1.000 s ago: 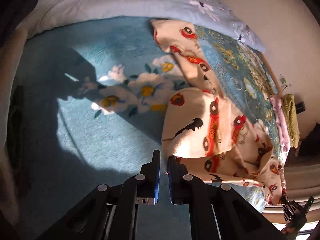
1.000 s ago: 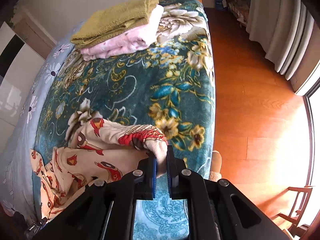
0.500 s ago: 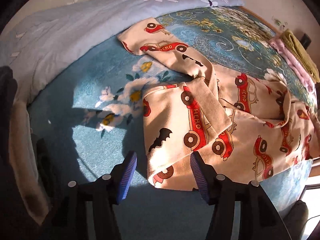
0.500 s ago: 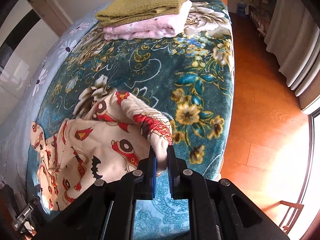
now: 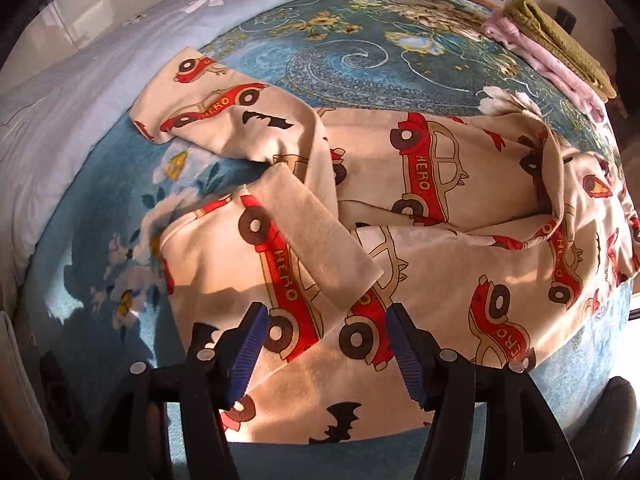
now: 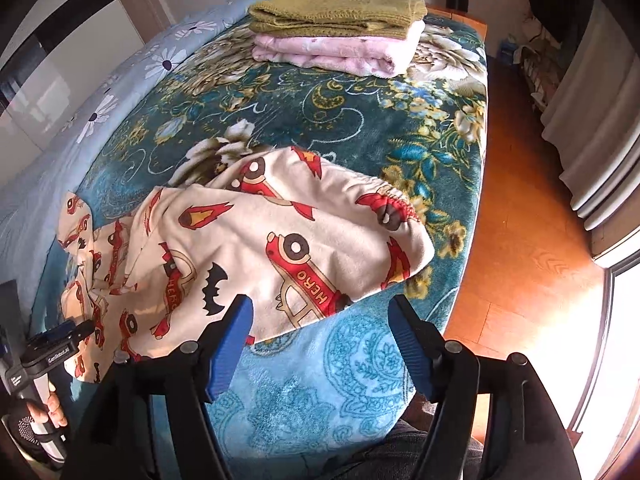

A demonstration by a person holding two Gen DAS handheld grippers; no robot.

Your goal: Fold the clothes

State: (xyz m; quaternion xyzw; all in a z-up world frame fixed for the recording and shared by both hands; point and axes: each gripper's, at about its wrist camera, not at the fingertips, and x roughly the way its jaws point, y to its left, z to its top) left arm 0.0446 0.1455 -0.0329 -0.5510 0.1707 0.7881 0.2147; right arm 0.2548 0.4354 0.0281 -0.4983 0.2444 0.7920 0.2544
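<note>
Cream pajama pants (image 5: 420, 208) with red car print lie spread and rumpled on the bed (image 5: 360, 56), filling the center and right of the left wrist frame; in the right wrist frame they sit center-left, elastic waistband (image 6: 394, 200) toward the right.

Fabric looks like soft, light fleece: limp, should drape and bunch, not slippery, not fragile. One leg cuff (image 5: 320, 236) is flipped over at center-left. Best holds, I'd judge: the leg cuffs and the waistband corners, pinching a single edge.

Left claw (image 5: 324, 344) at lower center, jaws wide, nothing held, hovering just above the lower leg and pointing across the pants. Right claw (image 6: 320, 336) at lower center, jaws wide too, empty, near the hem by the waistband and angled down at the bed.

Folded olive and pink stack (image 6: 340, 32) sits upper center, well apart.
</note>
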